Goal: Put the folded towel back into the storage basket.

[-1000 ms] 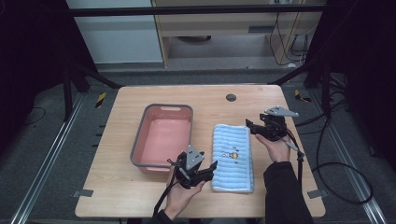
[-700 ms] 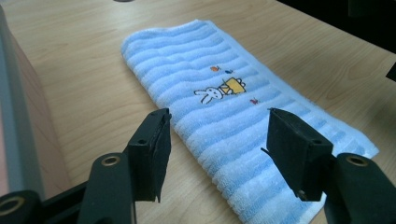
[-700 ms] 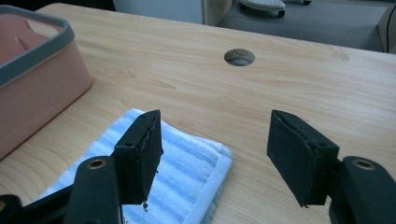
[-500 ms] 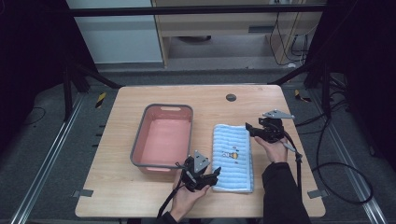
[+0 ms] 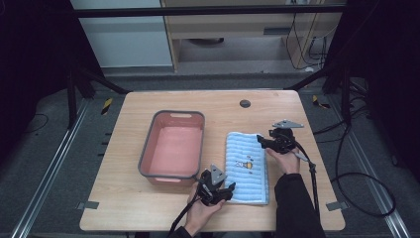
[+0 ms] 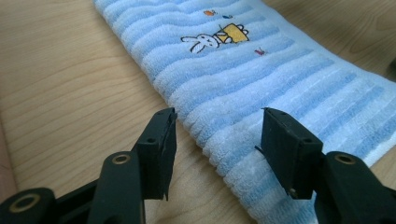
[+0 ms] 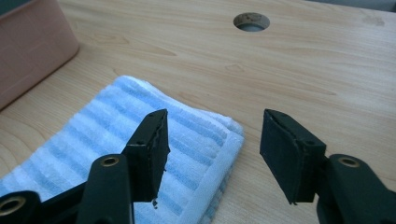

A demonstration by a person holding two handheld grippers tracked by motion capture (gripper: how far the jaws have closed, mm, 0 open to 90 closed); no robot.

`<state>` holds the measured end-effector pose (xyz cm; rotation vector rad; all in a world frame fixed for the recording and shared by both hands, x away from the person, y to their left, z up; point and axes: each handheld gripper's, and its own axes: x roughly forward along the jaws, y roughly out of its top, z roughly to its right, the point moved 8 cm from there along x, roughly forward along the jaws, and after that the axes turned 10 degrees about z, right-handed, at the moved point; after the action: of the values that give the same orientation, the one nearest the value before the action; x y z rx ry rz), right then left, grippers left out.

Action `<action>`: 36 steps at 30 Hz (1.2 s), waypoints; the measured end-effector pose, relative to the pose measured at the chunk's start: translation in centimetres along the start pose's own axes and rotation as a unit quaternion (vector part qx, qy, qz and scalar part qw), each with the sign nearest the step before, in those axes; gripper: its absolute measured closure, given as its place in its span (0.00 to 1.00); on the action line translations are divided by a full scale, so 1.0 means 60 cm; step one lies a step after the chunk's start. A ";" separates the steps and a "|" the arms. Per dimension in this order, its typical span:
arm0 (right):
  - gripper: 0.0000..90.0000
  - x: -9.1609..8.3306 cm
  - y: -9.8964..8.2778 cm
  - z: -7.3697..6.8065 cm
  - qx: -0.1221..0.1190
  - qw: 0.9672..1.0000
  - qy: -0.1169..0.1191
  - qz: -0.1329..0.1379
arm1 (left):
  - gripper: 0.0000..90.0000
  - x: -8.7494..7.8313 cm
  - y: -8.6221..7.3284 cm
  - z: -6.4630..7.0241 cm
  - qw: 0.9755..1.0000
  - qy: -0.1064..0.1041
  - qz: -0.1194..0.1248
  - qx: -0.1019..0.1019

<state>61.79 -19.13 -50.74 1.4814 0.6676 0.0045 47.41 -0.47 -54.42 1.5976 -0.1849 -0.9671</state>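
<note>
Two grippers sit at opposite corners of the towel (image 5: 246, 167), which lies flat on the worktop (image 5: 148, 208) just right of the pink bin (image 5: 172, 148), its long axis running from the person's side toward the far edge. The left gripper (image 5: 229, 188) is at the near left corner; in the left gripper view its jaws have just been closing but are spread, straddling the towel's (image 6: 261, 88) edge with the terry between them and no pad pressing yet. The right gripper (image 5: 261, 141) is at the far right corner; in the right gripper view its jaws, likewise just closing, stand apart over the folded corner (image 7: 219, 135), one above the stripes, the other above bare wood beyond the hem. Each hand is nearest its own corner, so the coming pinch looks like a diagonal one, each gripper needing to come down onto the cloth. No writing or brand can be read; the towel carries only a small embroidered rabbit (image 6: 198, 43) beside a yellow basket.
</note>
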 end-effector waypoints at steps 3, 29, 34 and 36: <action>0.49 0.006 -0.008 -0.001 0.000 1.000 0.000 -0.009 | 0.53 0.003 -0.004 -0.001 1.000 -0.004 -0.004 -0.006; 0.66 0.035 -0.069 -0.008 0.004 0.997 0.009 -0.072 | 0.71 0.012 -0.016 0.005 0.999 -0.011 -0.012 -0.033; 0.70 0.035 -0.071 -0.010 0.013 0.997 0.014 -0.076 | 0.75 0.012 -0.017 0.007 0.999 -0.010 -0.013 -0.029; 0.73 0.035 -0.072 -0.011 0.015 0.997 0.014 -0.077 | 0.76 0.012 -0.017 0.008 0.999 -0.012 -0.012 -0.034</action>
<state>61.58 -18.25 -55.48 1.4578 0.8069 -0.1036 47.20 -0.97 -55.63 1.5300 -0.1472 -1.0008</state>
